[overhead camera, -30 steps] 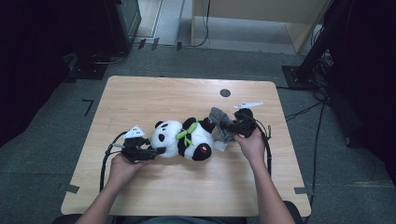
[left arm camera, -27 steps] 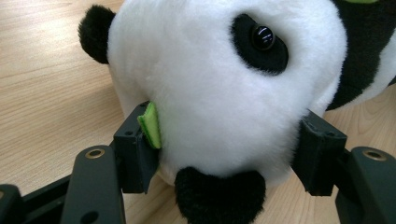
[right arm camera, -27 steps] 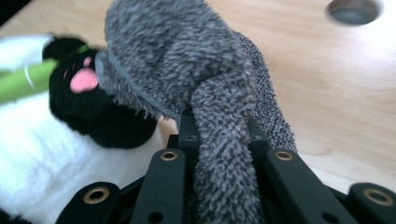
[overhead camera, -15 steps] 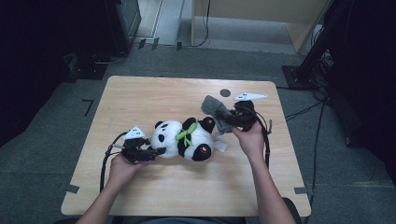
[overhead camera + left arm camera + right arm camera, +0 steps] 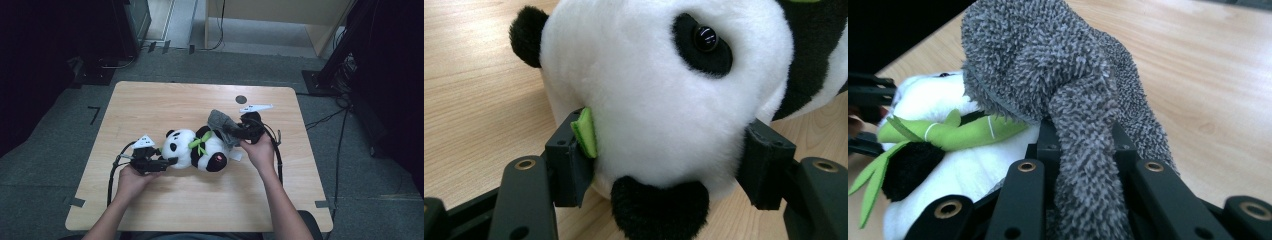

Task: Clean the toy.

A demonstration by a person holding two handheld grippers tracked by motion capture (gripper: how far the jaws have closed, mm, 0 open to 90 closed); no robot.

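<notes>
Since a second ago, the right gripper (image 5: 235, 131) has lifted the grey cloth (image 5: 218, 120) from beside the toy's far right side and carried it left, so it now hangs above the plush panda's (image 5: 197, 149) body. The left gripper (image 5: 161, 162) has not shifted; it remains at the panda's head. The panda itself lies in the same place, on its side near the middle of the wooden table (image 5: 165, 102), head to the left.

In the left gripper view, the jaws are spread around the white head (image 5: 659, 95), pressing into the plush on both sides, one green pad (image 5: 585, 132) visible against the fur, so the gripper clamps the head and steadies the toy. In the right gripper view, the jaws are pinched tight on a fold of the fuzzy grey cloth (image 5: 1068, 75), which bunches up above them, with the panda's green bamboo sprig (image 5: 943, 134) just beyond.

Judging from this, the cloth is being brought over the panda to cover or wipe it; it seems to hang clear of the body, not yet laid on it.
</notes>
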